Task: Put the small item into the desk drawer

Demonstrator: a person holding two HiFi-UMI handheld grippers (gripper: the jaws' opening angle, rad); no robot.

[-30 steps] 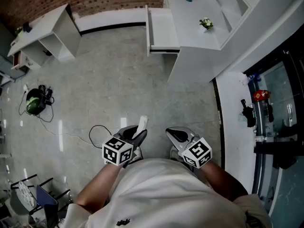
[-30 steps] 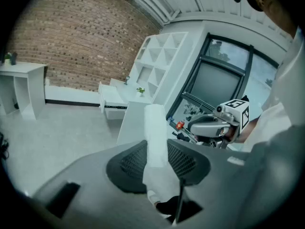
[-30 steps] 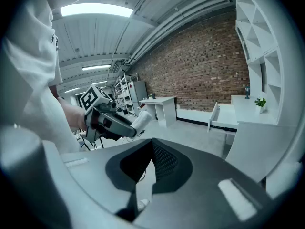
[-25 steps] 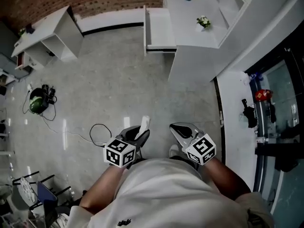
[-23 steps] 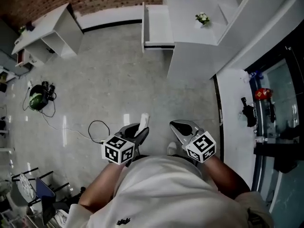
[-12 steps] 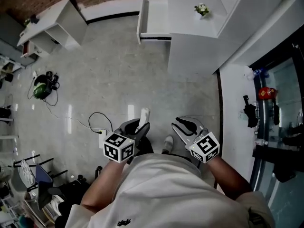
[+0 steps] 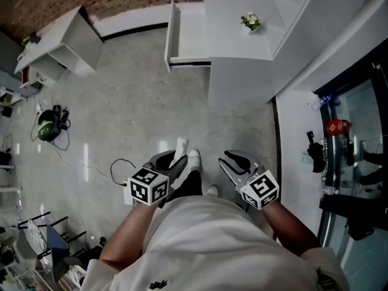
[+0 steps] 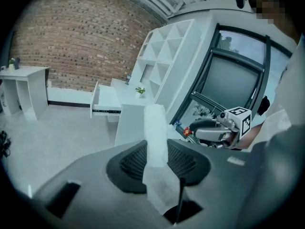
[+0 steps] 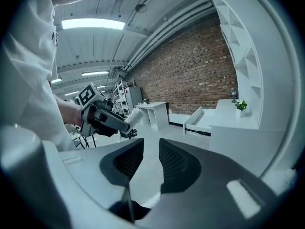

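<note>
A small white packet [image 8: 155,128] stands upright between the jaws of my left gripper [image 8: 158,157], which is shut on it. In the head view the packet [image 7: 180,145] sticks out ahead of the left gripper [image 7: 171,164], low and left of centre. My right gripper [image 7: 233,162] is beside it at the same height. Its jaws are opening, with nothing between them [image 9: 151,151]. The desk drawer [image 7: 185,36] stands pulled open from the white desk [image 7: 233,35], well ahead across the floor. It also shows as the drawer [image 8: 106,99] and the drawer [image 9: 199,119].
A small potted plant [image 7: 250,21] sits on the desk. A white side table [image 7: 60,44] stands at far left. Green headphones [image 7: 45,128] and a black cable [image 7: 118,164] lie on the floor. My white shoe [image 7: 193,160] is between the grippers. A glass door [image 7: 354,138] runs along the right.
A white shoe has stepped forward between the grippers. The desk and its open drawer sit further left in the head view. The left gripper still holds the white packet.
</note>
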